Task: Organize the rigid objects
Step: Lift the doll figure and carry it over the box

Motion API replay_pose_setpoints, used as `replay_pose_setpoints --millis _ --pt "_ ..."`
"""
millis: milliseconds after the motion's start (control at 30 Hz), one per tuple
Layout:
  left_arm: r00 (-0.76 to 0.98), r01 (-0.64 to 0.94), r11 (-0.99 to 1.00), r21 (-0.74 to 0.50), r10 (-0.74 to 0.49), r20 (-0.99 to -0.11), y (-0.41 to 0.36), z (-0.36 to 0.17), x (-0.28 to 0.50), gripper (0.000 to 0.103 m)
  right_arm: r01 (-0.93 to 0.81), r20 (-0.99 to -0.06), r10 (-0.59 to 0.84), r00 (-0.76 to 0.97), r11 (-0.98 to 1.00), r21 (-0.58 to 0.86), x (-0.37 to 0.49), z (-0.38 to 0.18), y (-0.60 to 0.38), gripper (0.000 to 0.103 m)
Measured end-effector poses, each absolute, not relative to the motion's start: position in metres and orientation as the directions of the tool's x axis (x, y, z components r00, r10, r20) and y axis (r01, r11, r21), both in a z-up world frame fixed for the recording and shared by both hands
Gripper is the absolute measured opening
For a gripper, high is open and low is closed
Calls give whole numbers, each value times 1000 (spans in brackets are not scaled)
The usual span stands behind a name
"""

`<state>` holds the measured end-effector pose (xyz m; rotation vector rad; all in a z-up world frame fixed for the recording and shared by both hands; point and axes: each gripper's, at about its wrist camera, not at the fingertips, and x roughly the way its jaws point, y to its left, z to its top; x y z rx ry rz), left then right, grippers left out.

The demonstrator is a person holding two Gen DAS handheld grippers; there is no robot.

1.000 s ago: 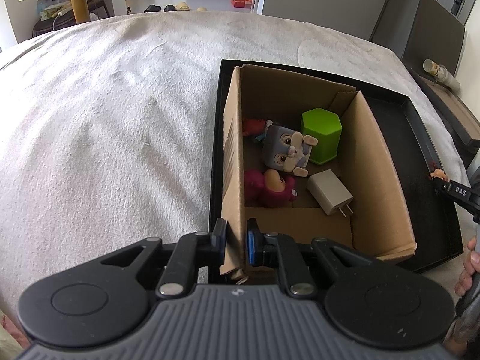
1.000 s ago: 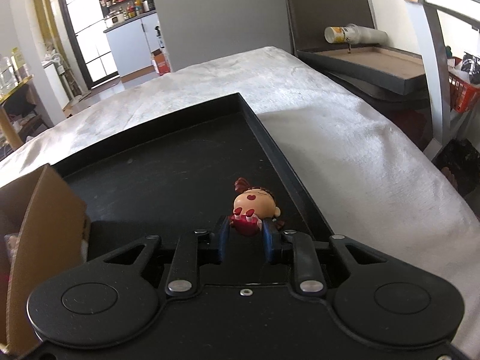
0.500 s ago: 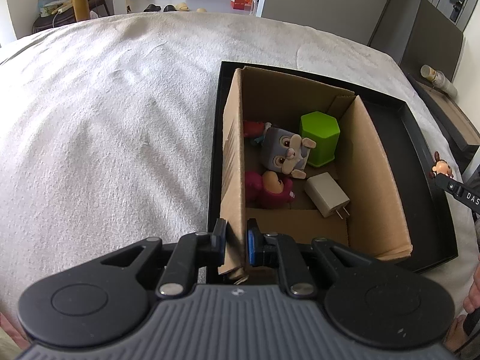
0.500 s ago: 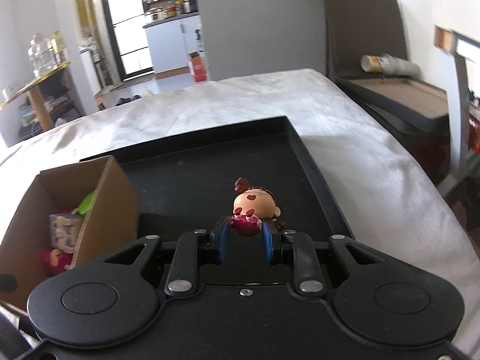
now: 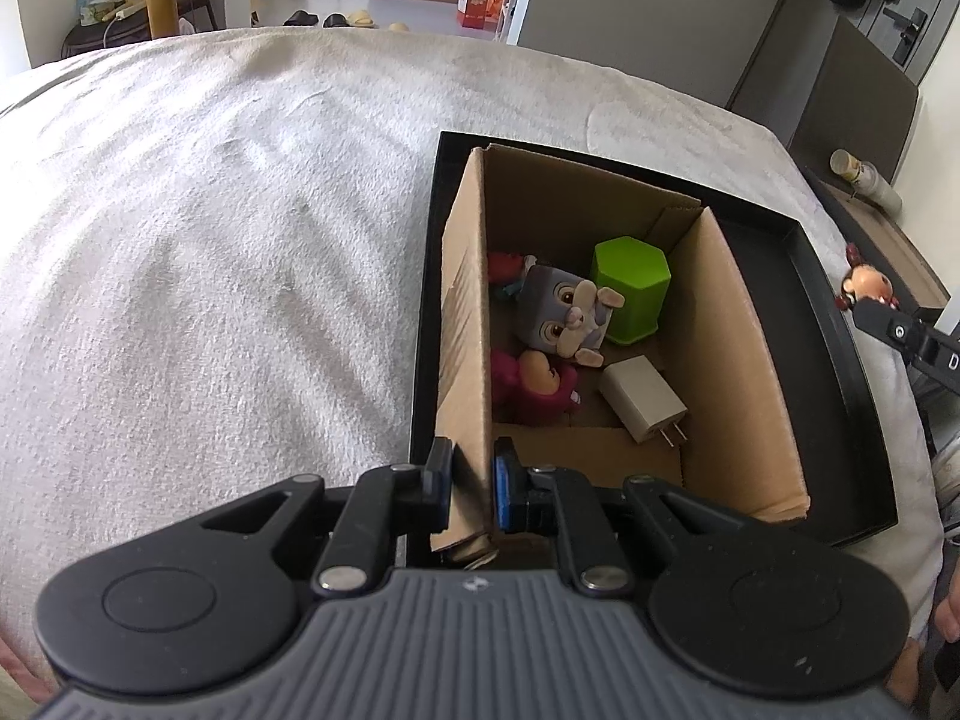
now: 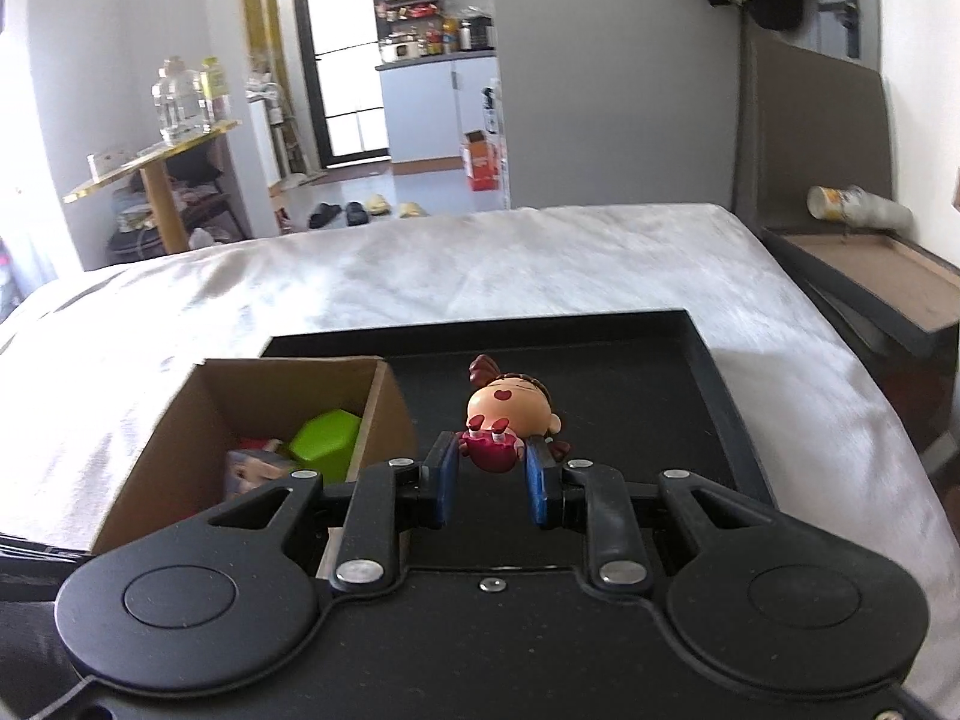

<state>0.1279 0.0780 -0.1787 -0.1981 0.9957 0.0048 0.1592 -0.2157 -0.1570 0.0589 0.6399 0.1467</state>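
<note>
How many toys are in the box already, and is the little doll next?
Four things already sit in the cardboard box: a green block, a grey bunny toy, a pink plush toy and a white charger. The left claw grips the box wall. The right claw holds the doll above the black tray; it still needs dropping in.

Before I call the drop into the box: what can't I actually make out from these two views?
- Red toy, left wrist view: mostly hidden behind the grey rabbit toy and the cardboard box wall.
- Box floor, right wrist view: near part covered by the right claw body.
- Doll, right wrist view: the lower body is hidden between the pads.
- Left claw, left wrist view: the box corner below its grip is hidden by the claw body.
</note>
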Motion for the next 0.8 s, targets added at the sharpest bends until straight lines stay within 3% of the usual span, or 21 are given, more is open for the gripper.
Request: replay_pose_setpoints --millis 500,800 --pt "557 -92 974 -208 -122 -821 85 -180 126 13 -244 -589 226 776 968 51 157 -142 -163 24" --pt "561 -89 970 -225 -138 -816 88 -180 125 13 -276 -639 253 727 959 65 162 -149 -137 24"
